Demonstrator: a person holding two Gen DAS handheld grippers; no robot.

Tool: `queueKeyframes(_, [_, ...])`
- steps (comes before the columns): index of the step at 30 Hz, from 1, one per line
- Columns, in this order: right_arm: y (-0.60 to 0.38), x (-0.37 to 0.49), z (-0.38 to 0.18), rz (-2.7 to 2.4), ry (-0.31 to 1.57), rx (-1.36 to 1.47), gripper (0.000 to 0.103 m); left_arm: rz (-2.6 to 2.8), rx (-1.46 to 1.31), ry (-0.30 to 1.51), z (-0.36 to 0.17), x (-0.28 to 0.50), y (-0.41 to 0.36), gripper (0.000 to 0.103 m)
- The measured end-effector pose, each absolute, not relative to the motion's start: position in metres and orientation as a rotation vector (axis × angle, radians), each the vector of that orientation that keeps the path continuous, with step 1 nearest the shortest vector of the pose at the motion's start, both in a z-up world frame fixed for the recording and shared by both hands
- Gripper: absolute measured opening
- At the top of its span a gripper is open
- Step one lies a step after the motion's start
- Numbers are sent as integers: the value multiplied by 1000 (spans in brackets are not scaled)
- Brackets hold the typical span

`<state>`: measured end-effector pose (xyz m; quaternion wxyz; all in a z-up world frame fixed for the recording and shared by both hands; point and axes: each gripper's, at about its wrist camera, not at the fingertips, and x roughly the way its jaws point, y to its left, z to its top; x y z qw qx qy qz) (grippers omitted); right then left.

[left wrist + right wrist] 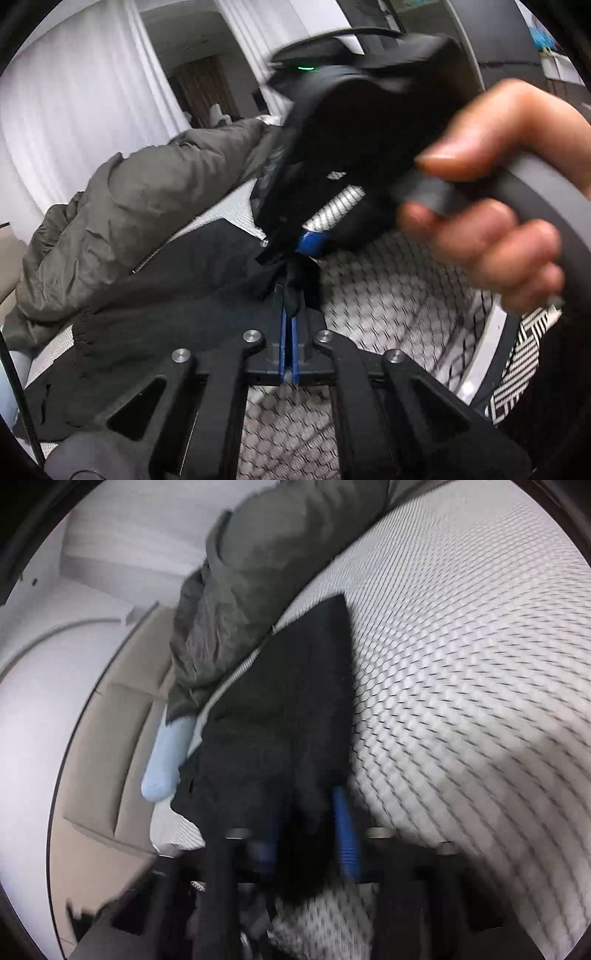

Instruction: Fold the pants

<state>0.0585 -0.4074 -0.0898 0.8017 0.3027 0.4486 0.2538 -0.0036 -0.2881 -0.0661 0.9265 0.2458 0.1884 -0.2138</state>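
A: Black pants (pixel 177 295) lower left on patterned bed cover (pixel 388 295); soft, limp, light.
B: Left gripper (pixel 289 295) pinching a fold. Right gripper (pixel 306 830) clamped on hem. Take corners.

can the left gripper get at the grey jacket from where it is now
Probably not yet: the left gripper is shut on the black pants, and the grey jacket lies beyond them.

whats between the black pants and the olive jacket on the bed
A narrow strip of bare white quilted bedcover separates the black pants from the olive jacket. The right wrist view shows it best; the left wrist view shows the same strip.
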Motion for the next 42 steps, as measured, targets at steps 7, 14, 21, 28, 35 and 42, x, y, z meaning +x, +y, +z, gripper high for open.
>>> queueKeyframes(7, [-415,81,-92,530,955,627,8,-459,567,392,-89,-6,-290,0])
queueKeyframes(14, [-412,93,-83,492,876,591,8,-434,663,355,-93,-35,-304,0])
queueKeyframes(21, [-400,99,-91,527,904,687,25,-424,621,318,-70,-50,-310,18])
queueKeyframes(28, [-409,84,-93,538,891,715,28,-406,676,260,-70,-59,-323,51])
queueKeyframes(35, [-408,88,-98,588,934,699,28,-417,716,346,-85,-29,-324,1])
queueKeyframes(42, [-392,101,-96,553,931,571,5,-442,728,363,-100,-24,-324,0])
